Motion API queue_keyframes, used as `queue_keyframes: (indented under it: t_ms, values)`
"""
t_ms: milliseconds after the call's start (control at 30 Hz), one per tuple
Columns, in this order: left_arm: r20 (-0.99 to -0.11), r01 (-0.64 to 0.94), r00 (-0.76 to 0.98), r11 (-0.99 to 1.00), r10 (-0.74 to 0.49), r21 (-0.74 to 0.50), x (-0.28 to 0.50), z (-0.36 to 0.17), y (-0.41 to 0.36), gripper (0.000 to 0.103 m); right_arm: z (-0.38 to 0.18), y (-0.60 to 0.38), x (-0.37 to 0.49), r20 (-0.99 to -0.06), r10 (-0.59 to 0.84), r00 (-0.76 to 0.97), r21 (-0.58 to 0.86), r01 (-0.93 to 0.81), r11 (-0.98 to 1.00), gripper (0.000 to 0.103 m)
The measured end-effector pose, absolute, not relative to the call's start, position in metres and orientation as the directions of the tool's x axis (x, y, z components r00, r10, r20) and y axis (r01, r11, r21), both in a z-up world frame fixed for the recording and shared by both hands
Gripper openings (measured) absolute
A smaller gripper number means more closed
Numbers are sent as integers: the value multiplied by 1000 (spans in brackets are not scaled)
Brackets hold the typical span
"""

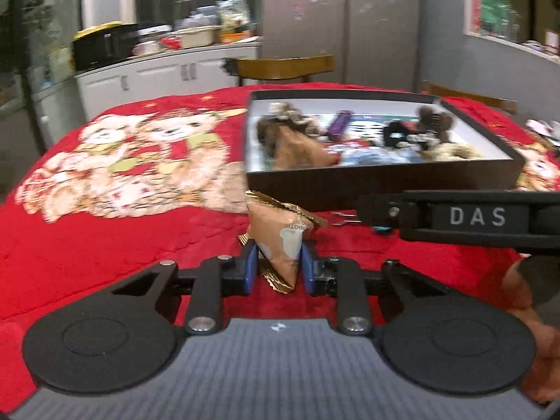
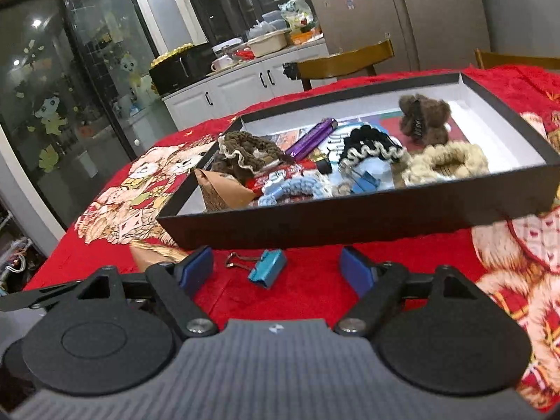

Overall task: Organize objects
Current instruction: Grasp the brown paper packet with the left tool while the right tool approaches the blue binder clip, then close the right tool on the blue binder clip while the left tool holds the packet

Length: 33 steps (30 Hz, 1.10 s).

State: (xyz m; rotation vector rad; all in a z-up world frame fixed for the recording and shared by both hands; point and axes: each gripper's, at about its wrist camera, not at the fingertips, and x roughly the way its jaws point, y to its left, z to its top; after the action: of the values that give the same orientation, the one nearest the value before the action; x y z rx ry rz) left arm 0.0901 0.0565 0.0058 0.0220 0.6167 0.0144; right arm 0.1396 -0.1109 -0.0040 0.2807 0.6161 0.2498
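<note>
The left tongs [image 1: 279,266] pinch a brown-and-gold snack packet [image 1: 281,238] between their blue pads, just in front of the black box [image 1: 378,185] on the red-covered bench [image 1: 105,245]. The right tongs [image 2: 276,273] stand wide apart and empty, with a blue binder clip [image 2: 266,272] lying on the cloth between their fingers, just before the box's near wall.

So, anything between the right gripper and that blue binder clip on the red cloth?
Nothing visible. The blue metal binder clip lies on bare red cloth just ahead of the open right gripper, between its fingers' lines, short of the black box.
</note>
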Motion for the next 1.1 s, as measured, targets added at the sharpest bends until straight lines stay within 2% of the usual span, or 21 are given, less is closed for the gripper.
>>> queue_keyframes:
  t_ms: [100, 333, 600, 667, 700, 800, 1067, 1100]
  values:
    - [-575, -29, 817, 1000, 29, 10, 89, 7, 62, 30, -5, -108, 144, -527, 305, 793, 334, -137, 932, 84]
    - [-555, -173, 815, 984, 164, 38, 84, 11, 77, 30, -4, -95, 147, -537, 300, 788, 290, -162, 943, 81]
    - [-564, -222, 802, 975, 196, 24, 85, 11, 92, 30, -3, -63, 147, -597, 165, 785, 74, -151, 986, 78]
    - [-567, -230, 799, 973, 201, 20, 86, 10, 96, 30, -4, -57, 146, -604, 126, 787, 25, -139, 990, 74]
    - [-570, -233, 797, 972, 199, 14, 86, 10, 96, 30, -4, -54, 146, -604, 106, 790, 5, -129, 992, 69]
    - [-564, -232, 799, 972, 208, 31, 85, 11, 93, 30, -2, -52, 142, -593, 74, 802, -11, -100, 995, 48]
    - [-535, -223, 815, 973, 222, 64, 81, 13, 85, 30, 0, -64, 139, -581, 97, 808, 50, -83, 995, 46]
    - [-534, -222, 816, 973, 221, 63, 80, 13, 85, 30, 0, -65, 138, -578, 105, 809, 59, -87, 994, 32]
